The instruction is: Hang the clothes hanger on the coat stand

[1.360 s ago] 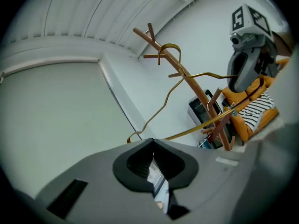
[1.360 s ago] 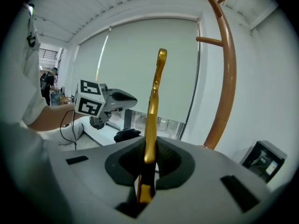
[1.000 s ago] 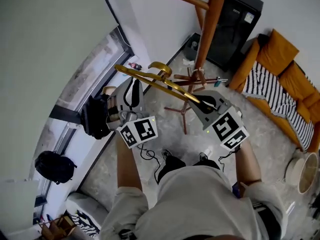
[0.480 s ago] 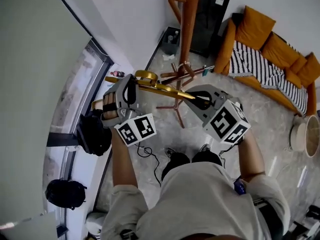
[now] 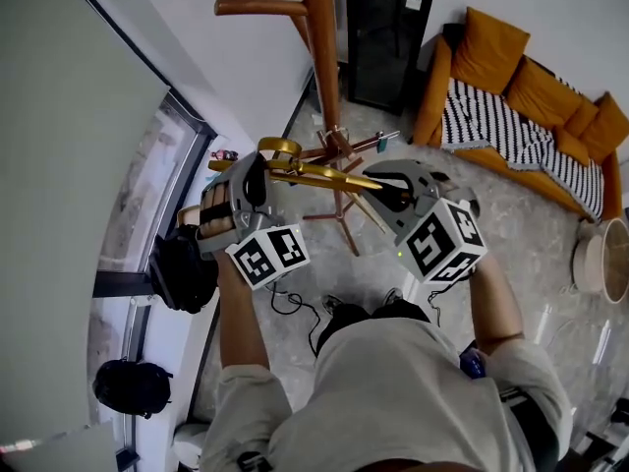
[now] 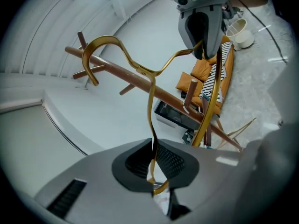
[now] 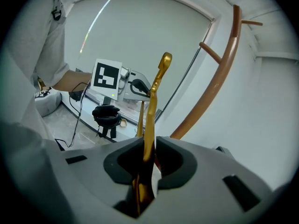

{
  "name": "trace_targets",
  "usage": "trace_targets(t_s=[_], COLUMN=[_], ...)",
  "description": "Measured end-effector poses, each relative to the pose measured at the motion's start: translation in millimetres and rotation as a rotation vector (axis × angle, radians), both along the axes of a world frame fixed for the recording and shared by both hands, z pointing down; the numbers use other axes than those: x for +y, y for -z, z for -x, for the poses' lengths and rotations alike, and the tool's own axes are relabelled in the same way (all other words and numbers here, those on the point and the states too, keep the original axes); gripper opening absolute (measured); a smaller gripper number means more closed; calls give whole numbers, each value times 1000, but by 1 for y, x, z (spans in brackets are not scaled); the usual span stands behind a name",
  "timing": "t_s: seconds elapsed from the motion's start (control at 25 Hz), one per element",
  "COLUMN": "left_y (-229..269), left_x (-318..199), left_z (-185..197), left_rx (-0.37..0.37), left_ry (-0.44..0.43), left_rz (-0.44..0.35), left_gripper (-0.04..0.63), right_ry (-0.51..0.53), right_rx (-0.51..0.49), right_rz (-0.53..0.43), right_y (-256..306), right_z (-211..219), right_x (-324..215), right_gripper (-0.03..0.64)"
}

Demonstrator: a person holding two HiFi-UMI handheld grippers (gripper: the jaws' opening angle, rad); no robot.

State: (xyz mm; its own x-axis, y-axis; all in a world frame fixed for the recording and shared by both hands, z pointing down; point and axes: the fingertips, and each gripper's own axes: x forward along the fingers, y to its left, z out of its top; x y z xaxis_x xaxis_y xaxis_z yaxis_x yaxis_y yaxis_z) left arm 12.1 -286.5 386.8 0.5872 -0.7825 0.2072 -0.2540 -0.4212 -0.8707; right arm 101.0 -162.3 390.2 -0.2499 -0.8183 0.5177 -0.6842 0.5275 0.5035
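A gold metal clothes hanger [image 5: 316, 175] is held nearly level between both grippers, its hook [image 5: 280, 147] toward the wooden coat stand [image 5: 320, 57]. My left gripper [image 5: 257, 171] has just been closing and is shut on one end of the hanger [image 6: 150, 92]. My right gripper [image 5: 389, 191] has just been opening slightly, but the other end of the hanger [image 7: 152, 111] still fills its jaws. In the left gripper view the hook [image 6: 100, 43] shows in front of the stand's pole [image 6: 154, 90], not on a peg. A peg [image 5: 260, 8] sticks out to the left above.
The stand's legs [image 5: 339, 150] spread on the floor under the hanger. An orange sofa [image 5: 536, 96] with a striped blanket [image 5: 491, 126] is at right, a black cabinet [image 5: 383, 28] behind the stand. Black bags [image 5: 182, 268] lie by the window; a white basket [image 5: 600, 254] is far right.
The hanger has gone from slanted to nearly level. Both grippers have shifted with it, and the stand's pole now stands straight beyond the hook instead of off to the right.
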Motion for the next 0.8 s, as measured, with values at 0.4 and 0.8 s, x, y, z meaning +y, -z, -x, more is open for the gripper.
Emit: trace_targets(t_s=[0.4,0.8], left_y=[2,0], left_x=[35,54], left_z=[-27,-36], left_rx=[-21,-36], left_ry=[68,130], left_rz=[105,149], left_gripper=[23,23], right_ry=[-82,-38], right_rx=[318,542], right_rz=[-328,-415], right_y=[37,31], right_z=[-48,-61], right_x=[21,36], right_gripper=[107,9])
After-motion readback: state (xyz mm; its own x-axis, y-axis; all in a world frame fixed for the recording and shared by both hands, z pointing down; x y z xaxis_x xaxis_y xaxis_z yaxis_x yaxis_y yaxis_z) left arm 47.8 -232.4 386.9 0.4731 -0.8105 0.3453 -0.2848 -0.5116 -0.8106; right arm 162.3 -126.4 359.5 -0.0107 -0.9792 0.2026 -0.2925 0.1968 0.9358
